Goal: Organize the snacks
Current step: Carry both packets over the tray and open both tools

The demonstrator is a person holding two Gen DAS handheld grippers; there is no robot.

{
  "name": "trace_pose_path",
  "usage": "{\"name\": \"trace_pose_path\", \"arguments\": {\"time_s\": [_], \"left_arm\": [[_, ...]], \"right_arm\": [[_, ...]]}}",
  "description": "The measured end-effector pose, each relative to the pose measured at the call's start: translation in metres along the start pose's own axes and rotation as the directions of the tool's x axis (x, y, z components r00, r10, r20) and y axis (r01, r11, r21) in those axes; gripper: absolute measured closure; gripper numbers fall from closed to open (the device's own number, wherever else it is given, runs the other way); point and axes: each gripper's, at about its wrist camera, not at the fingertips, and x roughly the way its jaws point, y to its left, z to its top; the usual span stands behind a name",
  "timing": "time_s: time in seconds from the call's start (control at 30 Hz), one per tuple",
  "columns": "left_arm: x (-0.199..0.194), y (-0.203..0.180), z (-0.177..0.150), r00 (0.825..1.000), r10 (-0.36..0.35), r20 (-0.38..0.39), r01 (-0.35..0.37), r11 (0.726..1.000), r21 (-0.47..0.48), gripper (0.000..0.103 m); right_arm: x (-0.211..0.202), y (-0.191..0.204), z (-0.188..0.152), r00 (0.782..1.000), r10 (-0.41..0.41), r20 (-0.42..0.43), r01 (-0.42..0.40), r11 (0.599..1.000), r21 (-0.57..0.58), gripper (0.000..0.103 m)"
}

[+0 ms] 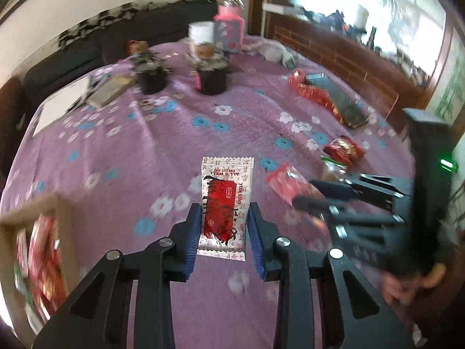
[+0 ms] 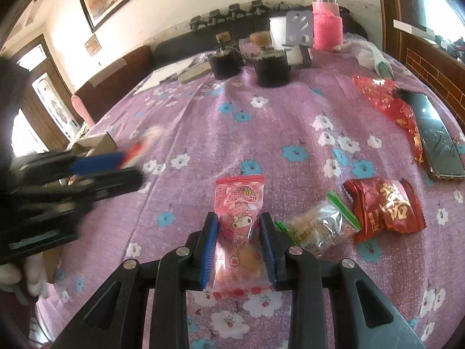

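Observation:
In the left wrist view my left gripper [image 1: 224, 208] is shut on a white packet with a red panel [image 1: 226, 189], held upright above the purple flowered cloth [image 1: 203, 133]. A cardboard box [image 1: 62, 212] holding red snacks sits low at the left. In the right wrist view my right gripper [image 2: 239, 218] is shut on a pink cartoon-printed packet [image 2: 239, 200] that lies on the cloth. The left gripper [image 2: 130, 164] shows blurred at the left with its packet [image 2: 142, 142], close to the box [image 2: 101, 142]. The right gripper [image 1: 308, 193] shows at the right on the pink packet [image 1: 280, 179].
Right of the pink packet lie a clear packet with green edges [image 2: 319, 226] and a red packet with gold characters [image 2: 386, 206]. A red foil wrapper [image 2: 386, 101] and a dark flat device [image 2: 438, 142] lie further right. Two black pots [image 2: 273, 69] and a pink bottle [image 2: 325, 26] stand at the back.

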Motion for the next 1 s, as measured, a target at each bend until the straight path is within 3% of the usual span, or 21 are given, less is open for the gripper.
{"name": "trace_pose_path", "arguments": {"time_s": [0.23, 0.4, 0.57, 0.73, 1.0], "left_arm": [[-0.073, 0.054, -0.056, 0.994, 0.049, 0.099, -0.027, 0.977, -0.213, 0.074], [-0.116, 0.104, -0.112, 0.983, 0.137, 0.119, -0.080, 0.916, -0.392, 0.074], [-0.132, 0.147, -0.152, 0.973, 0.218, 0.072, -0.157, 0.860, -0.486, 0.074], [-0.131, 0.177, -0.179, 0.971, 0.234, 0.057, -0.161, 0.806, -0.569, 0.074], [-0.114, 0.201, -0.192, 0.967, 0.253, -0.021, -0.215, 0.775, -0.594, 0.074]], "right_arm": [[-0.007, 0.001, 0.001, 0.998, -0.025, 0.057, 0.025, 1.000, -0.011, 0.073], [-0.010, 0.008, 0.000, 0.996, -0.032, 0.086, 0.035, 0.999, -0.035, 0.073], [-0.021, 0.035, 0.002, 0.996, 0.015, 0.083, -0.010, 0.998, -0.058, 0.073], [-0.029, 0.097, 0.007, 0.991, 0.126, 0.044, -0.119, 0.984, -0.136, 0.073], [-0.025, 0.212, 0.005, 0.955, 0.292, -0.048, -0.293, 0.914, -0.279, 0.074]]}}
